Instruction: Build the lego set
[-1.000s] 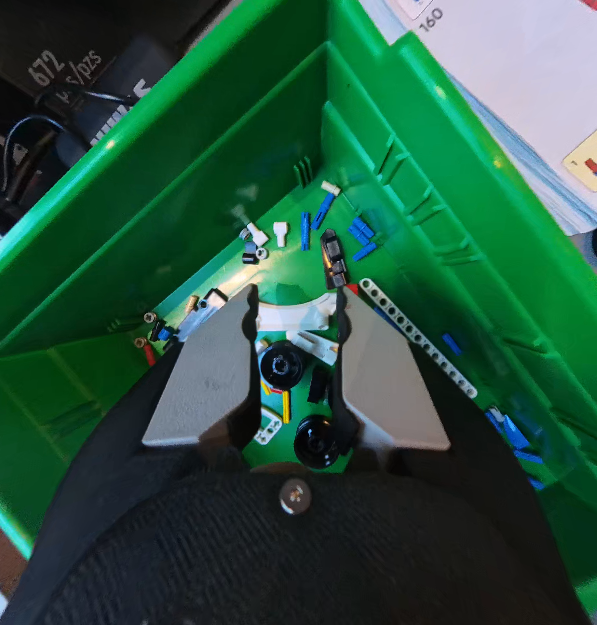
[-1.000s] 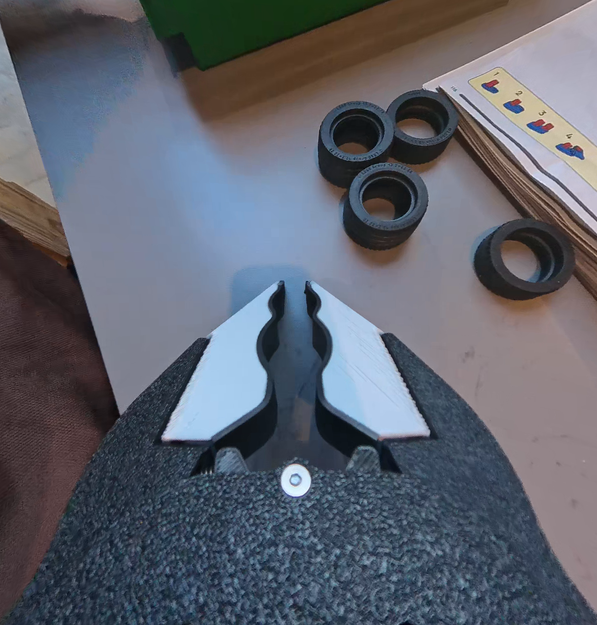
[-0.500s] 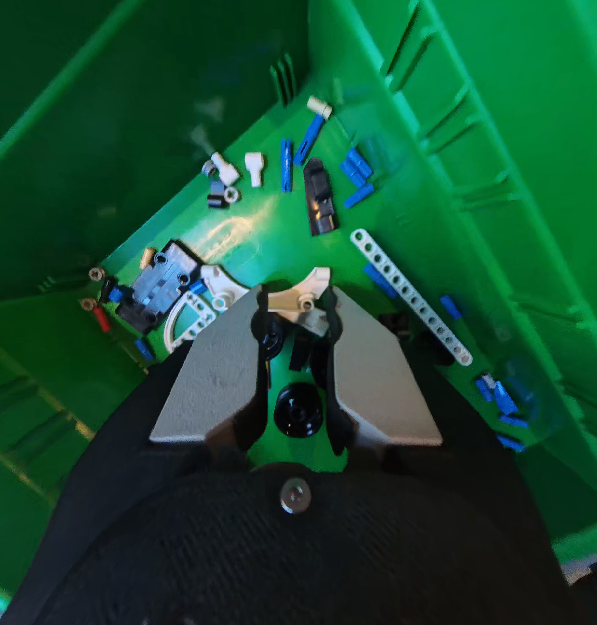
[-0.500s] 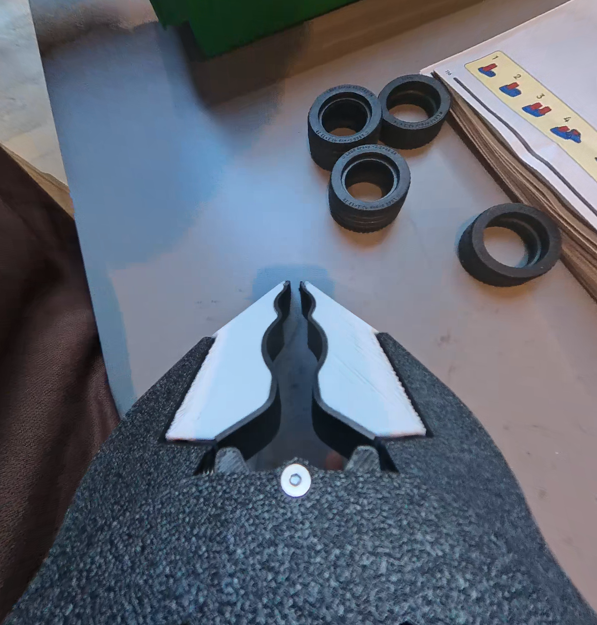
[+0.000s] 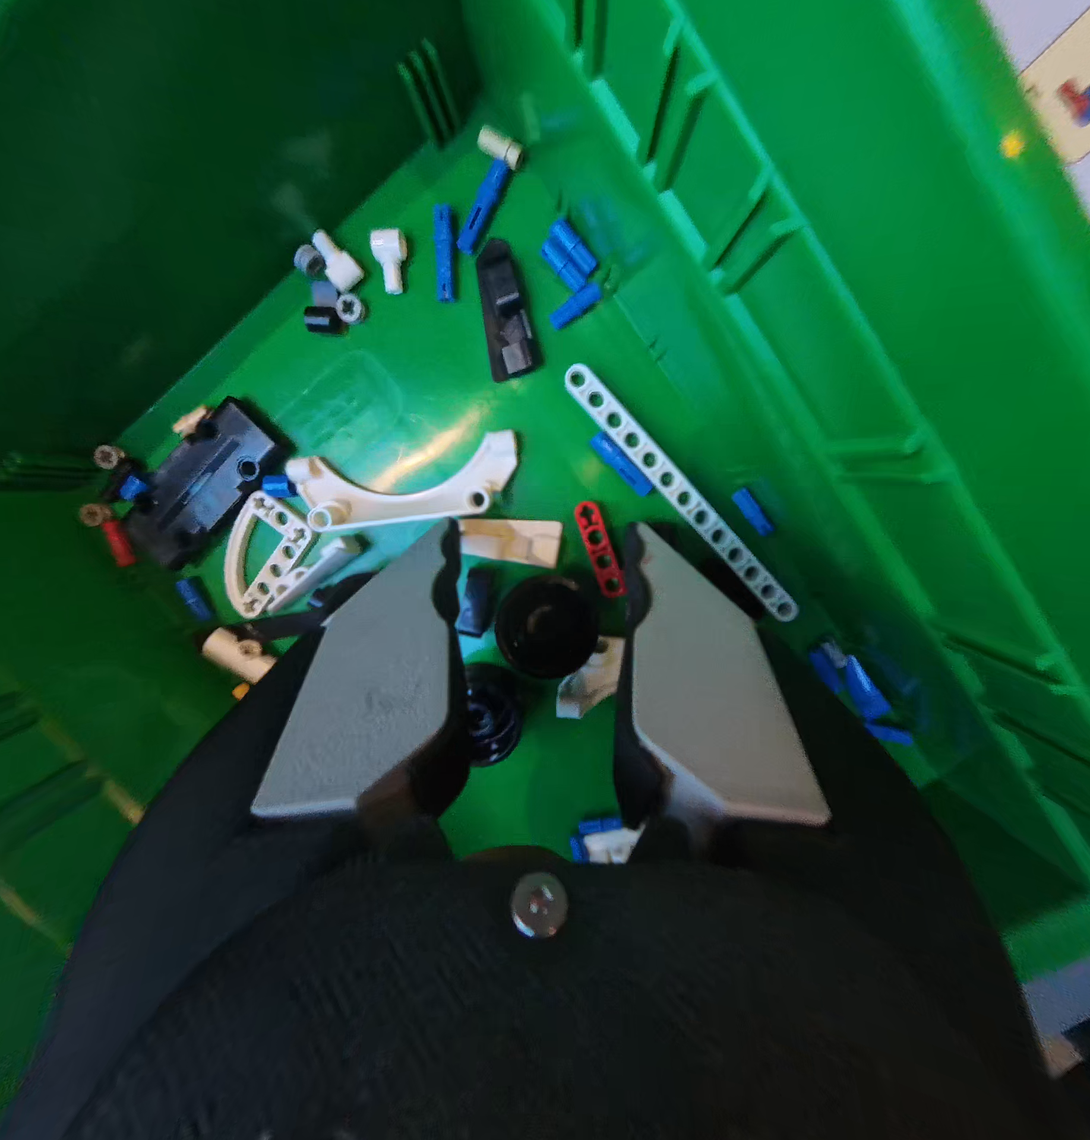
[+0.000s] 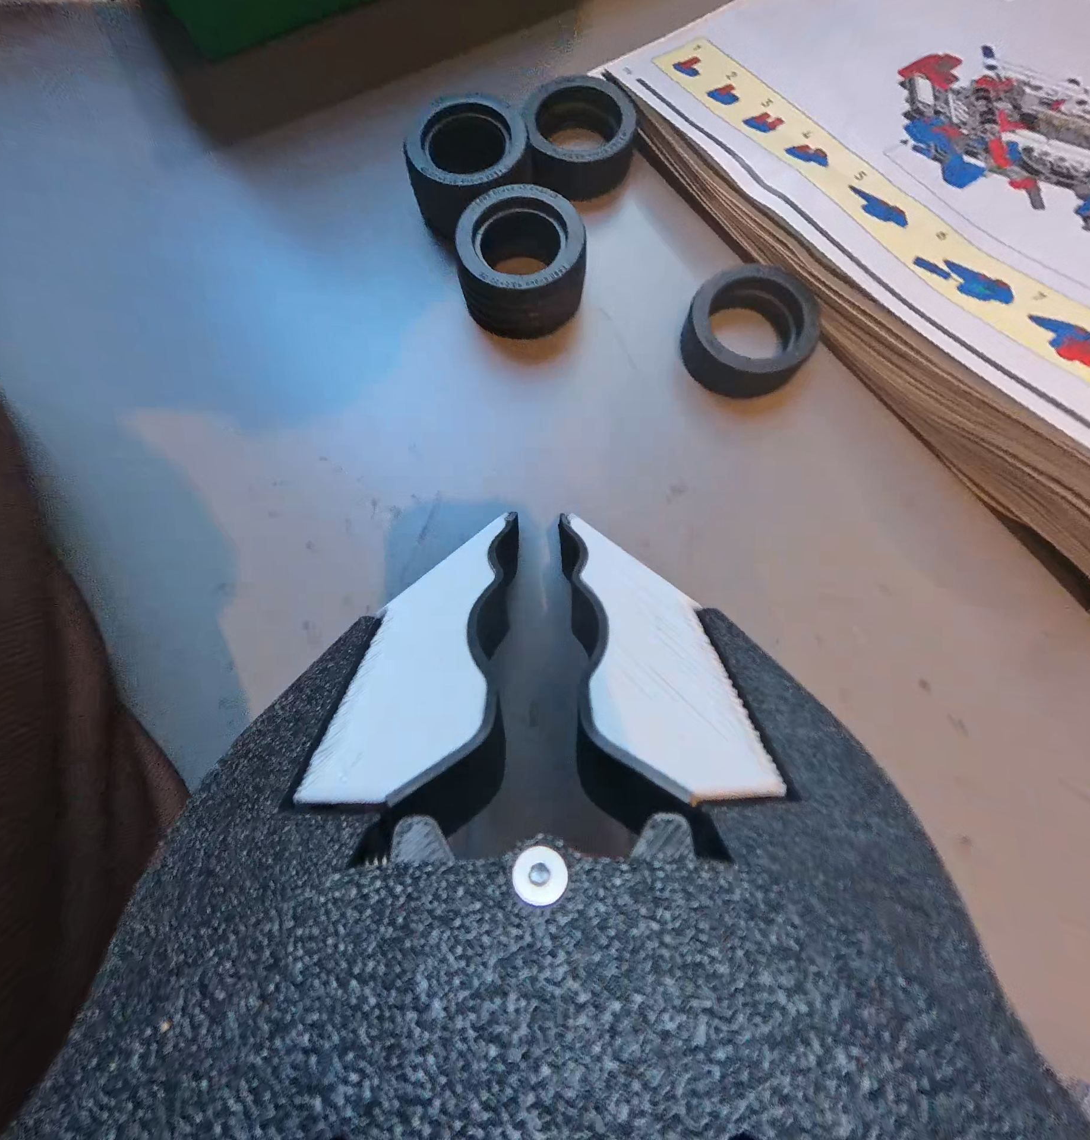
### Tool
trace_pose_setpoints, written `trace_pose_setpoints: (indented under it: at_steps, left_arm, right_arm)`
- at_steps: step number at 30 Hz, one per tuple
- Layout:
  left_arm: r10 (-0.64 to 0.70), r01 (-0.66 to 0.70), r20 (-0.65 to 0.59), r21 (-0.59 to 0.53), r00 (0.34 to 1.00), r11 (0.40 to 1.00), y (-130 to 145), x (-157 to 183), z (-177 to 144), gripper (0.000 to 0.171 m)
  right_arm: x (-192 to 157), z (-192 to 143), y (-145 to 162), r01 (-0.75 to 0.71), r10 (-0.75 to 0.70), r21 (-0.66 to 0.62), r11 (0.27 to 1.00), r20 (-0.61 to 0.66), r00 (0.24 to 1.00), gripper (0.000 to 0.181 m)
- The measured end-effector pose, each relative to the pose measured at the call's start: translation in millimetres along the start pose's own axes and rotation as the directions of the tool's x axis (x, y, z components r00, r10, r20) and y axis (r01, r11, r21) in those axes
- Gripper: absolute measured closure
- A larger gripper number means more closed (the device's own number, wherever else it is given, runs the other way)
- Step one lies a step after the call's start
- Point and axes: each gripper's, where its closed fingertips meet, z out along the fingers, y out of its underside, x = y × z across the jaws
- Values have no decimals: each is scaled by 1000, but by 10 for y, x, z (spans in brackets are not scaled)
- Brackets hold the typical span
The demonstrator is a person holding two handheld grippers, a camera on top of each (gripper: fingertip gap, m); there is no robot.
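In the left wrist view my left gripper [image 5: 541, 535] is open, low inside a green bin [image 5: 838, 370] of loose Lego parts. A black wheel hub [image 5: 545, 626] lies between its fingers, not gripped. A second black hub [image 5: 491, 715], a dark blue piece [image 5: 474, 601] and small white pieces [image 5: 511, 541] lie there too. A red short beam [image 5: 599, 555] is by the right fingertip. In the right wrist view my right gripper [image 6: 537, 521] is almost shut and empty, over the grey table. Several black tyres [image 6: 520, 265] lie ahead of it.
A white arch piece [image 5: 406, 493], a long white beam [image 5: 678, 487], a dark block [image 5: 203, 481] and blue pins [image 5: 570, 256] are scattered in the bin. An instruction booklet [image 6: 900, 203] lies right of the tyres. Brown cloth [image 6: 30, 678] is at the left table edge. The gap from one gripper's tips to the other's is roughly 35 cm.
My left gripper has gone down into the bin and opened wider, so the black hub now lies between its fingers. The right gripper has shifted slightly over the table.
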Motion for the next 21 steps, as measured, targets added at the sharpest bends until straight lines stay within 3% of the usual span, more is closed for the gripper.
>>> trace_pose_setpoints:
  at_steps: [2,10,13,15,16,18,21]
  left_arm:
    - [-23,24,-46,21,999,999,-23,48,22,128]
    - [-43,45,-24,66,999,997,-213,-107,119,122]
    - [-31,13,142,127,989,992,-353,-348,53,136]
    - [-20,-8,148,185,989,983,-415,-349,-141,140]
    - [-18,-4,119,186,993,982,-387,-318,-242,136]
    - [-4,1,37,84,999,996,-144,-232,-370,124]
    - [21,-18,112,-27,994,999,225,-354,-541,123]
  right_arm:
    - [21,-15,5,-21,21,7,1000,6,1000,169]
    - [27,1,4,-44,44,7,999,31,999,177]
    - [33,8,2,-53,52,4,999,37,998,179]
    - [45,12,1,-63,63,3,998,39,997,180]
    - [46,12,1,-63,63,3,998,38,997,180]
    - [53,8,-3,-47,47,8,999,17,999,179]
    - [34,0,-19,4,-4,20,1000,-9,1000,180]
